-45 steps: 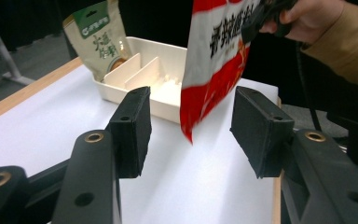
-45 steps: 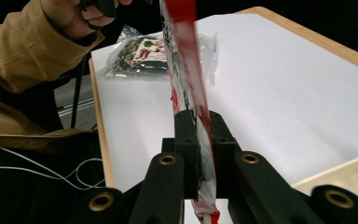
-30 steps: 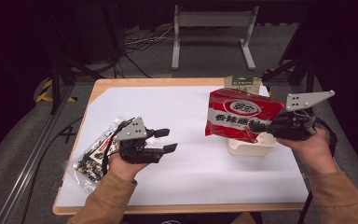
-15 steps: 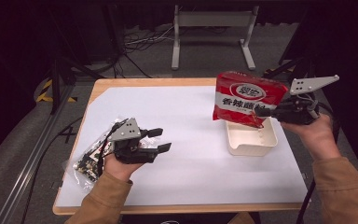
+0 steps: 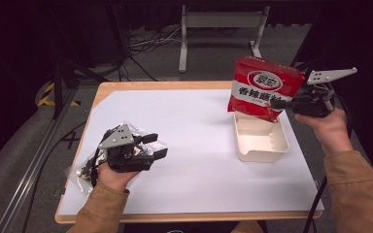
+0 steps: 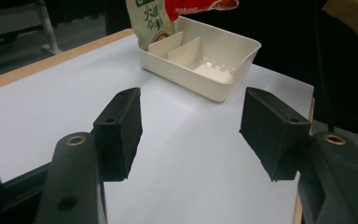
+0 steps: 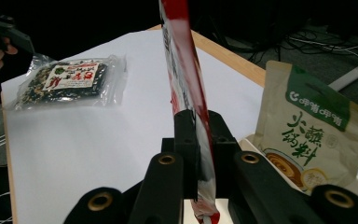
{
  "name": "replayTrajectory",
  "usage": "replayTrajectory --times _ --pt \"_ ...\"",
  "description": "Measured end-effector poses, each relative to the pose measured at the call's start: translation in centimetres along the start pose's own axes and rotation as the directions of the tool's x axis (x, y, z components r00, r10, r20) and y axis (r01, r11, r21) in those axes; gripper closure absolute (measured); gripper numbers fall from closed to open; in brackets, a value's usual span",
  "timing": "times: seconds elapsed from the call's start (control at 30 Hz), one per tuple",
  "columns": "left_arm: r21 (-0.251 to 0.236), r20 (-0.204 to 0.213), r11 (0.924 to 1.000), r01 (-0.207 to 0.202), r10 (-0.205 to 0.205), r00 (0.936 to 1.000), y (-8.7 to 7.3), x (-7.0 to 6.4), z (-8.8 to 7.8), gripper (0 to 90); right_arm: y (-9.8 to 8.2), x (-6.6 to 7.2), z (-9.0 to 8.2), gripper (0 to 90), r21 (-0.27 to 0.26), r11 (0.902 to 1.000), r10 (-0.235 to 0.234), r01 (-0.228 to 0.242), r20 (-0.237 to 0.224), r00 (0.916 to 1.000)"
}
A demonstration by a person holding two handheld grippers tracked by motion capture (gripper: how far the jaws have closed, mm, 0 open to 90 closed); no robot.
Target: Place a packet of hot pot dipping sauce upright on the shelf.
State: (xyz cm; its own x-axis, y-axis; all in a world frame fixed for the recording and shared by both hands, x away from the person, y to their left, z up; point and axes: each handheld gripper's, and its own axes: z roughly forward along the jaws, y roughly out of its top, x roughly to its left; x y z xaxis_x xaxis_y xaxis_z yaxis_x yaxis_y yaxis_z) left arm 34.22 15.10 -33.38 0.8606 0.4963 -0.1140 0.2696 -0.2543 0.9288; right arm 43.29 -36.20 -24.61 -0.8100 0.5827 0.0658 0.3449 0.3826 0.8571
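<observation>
The red packet (image 5: 264, 87) hangs upright, long axis vertical, above the far end of the white tray (image 5: 261, 141), clenched at its edge by the right gripper (image 5: 279, 103) fingers. A green pouch (image 7: 307, 130) stands in that tray. The left gripper (image 5: 158, 145), fingers released and just been opening on nothing, sits well apart beside the clear snack bag (image 5: 85, 167) on the counter (image 5: 199, 145).

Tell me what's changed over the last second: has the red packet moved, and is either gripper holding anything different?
The right gripper, shut on the red packet, has carried it up and toward the table's far right edge, above the white tray. The left gripper slid slightly toward the near edge, its jaws just opening with nothing between them. The tray, the green-and-cream pouch and the clear bag stayed put.
</observation>
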Motion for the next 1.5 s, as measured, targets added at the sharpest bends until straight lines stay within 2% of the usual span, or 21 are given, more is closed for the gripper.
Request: replayTrajectory --times 0.23,0.47,0.63,0.8,1.2,1.5 --pt "-0.007 -0.018 0.9995 0.029 -0.029 0.9994 -0.4 0.0 -1.0 38.6 -0.1 -1.8 0.2 85.2 -0.008 0.9994 0.034 -0.034 -0.005 0.9994" --pt "-0.013 -0.025 0.9978 0.064 -0.065 0.9976 -0.7 0.2 -1.9 38.4 -0.7 -3.7 0.7 85.2 0.020 0.9983 0.053 -0.054 0.033 0.9980" --pt "-0.011 -0.026 0.9976 0.068 -0.069 0.9973 -0.8 0.3 -2.0 38.3 -1.5 -5.0 1.2 85.2 0.039 0.9965 0.071 -0.073 0.050 0.9962" --pt "-0.013 -0.023 0.9974 0.071 -0.071 0.9972 -0.8 0.3 -2.0 37.9 -2.2 -5.6 1.5 85.2 0.034 0.9962 0.078 -0.080 0.057 0.9954" --pt "-0.016 -0.050 0.9971 0.075 -0.075 0.9959 -0.8 0.7 -2.3 33.2 -3.7 -7.0 3.6 85.2 0.093 0.9923 0.073 -0.082 0.097 0.9926" --pt "-0.011 -0.070 0.9973 0.073 -0.074 0.9948 -0.8 0.7 -2.4 32.5 -3.9 -7.5 4.7 85.2 0.129 0.9890 0.061 -0.073 0.098 0.9933"
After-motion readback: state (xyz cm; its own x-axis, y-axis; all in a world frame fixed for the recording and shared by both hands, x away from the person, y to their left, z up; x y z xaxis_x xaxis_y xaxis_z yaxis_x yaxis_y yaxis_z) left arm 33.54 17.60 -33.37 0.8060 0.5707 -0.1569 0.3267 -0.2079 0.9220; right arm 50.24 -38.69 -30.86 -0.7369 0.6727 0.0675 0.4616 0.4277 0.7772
